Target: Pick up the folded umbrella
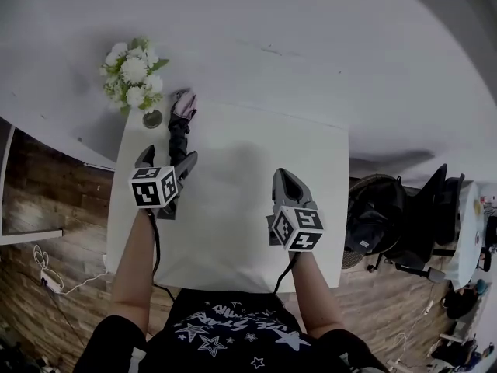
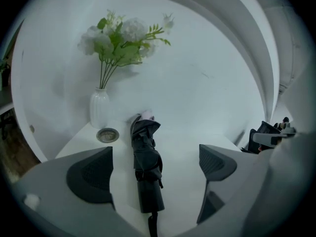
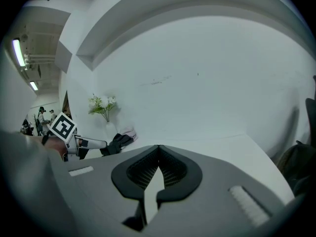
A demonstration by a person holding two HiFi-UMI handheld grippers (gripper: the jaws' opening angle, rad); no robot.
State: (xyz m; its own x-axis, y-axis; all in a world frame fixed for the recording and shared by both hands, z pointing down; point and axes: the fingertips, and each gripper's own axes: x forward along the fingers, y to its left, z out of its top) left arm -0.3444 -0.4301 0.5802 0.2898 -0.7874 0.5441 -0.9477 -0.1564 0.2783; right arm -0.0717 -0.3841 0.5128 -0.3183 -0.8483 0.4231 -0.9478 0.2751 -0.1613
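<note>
Umbrella (image 2: 147, 168) between parted left tongs (image 2: 155, 158) — side gaps.

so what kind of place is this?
Probably an office or lab corner staged for recording: a small white table against a bare white wall, flowers as decor, and a wood floor with loose cables.

Nothing legible — the shirt (image 1: 225, 334) at six o'clock carries pale, blurred lettering among stars. The left hand-held gripper (image 1: 167, 162) and right hand-held gripper (image 1: 286, 176) bear only square coded markers.
</note>
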